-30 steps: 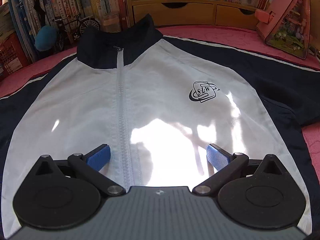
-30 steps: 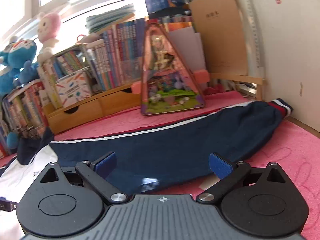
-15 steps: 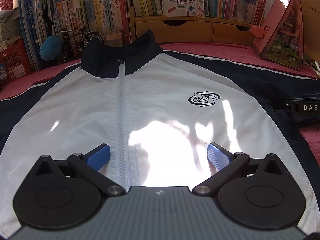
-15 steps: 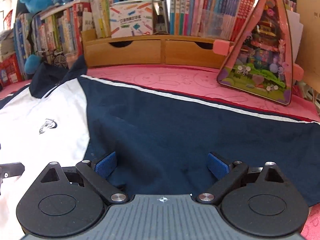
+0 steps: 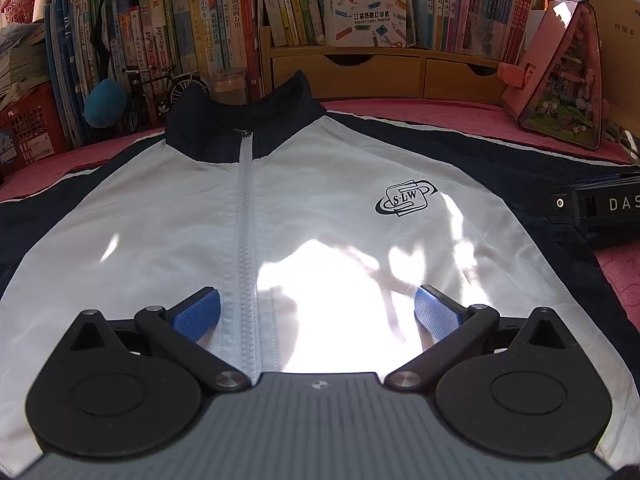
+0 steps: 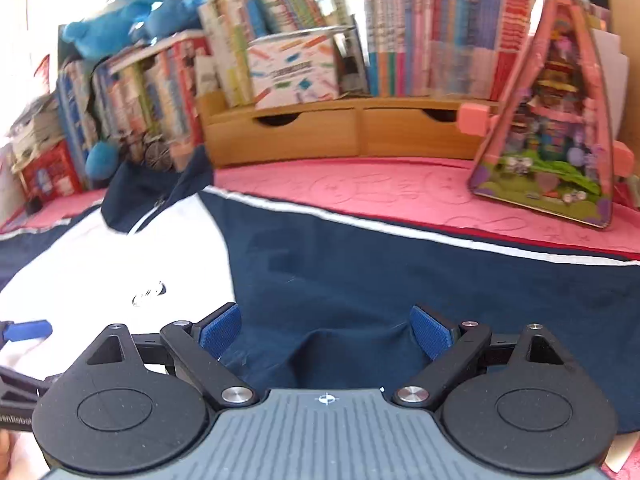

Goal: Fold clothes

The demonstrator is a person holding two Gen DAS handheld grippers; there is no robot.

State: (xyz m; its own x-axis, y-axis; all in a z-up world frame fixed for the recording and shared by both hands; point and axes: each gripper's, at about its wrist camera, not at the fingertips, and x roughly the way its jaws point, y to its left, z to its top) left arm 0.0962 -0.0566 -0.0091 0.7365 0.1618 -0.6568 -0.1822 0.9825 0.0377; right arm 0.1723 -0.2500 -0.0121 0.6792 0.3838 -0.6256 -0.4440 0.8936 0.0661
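Right gripper (image 6: 326, 330), swung from the far cuff to the navy sleeve (image 6: 400, 280) near the white zip-front jacket (image 5: 320, 216) body, fingers wide but closing over a raised fold. Left gripper (image 5: 316, 312) at 6 o'clock, fingers wide, empty. Jacket flat on pink worktop (image 5: 420, 110); sleeve fold imminent.

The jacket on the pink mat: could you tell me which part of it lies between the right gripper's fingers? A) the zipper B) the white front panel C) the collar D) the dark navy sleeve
D: in the right wrist view the right gripper, its jaws closing, has a raised fold of the jacket's dark navy sleeve between its blue fingers, while the white front panel lies off to the left.
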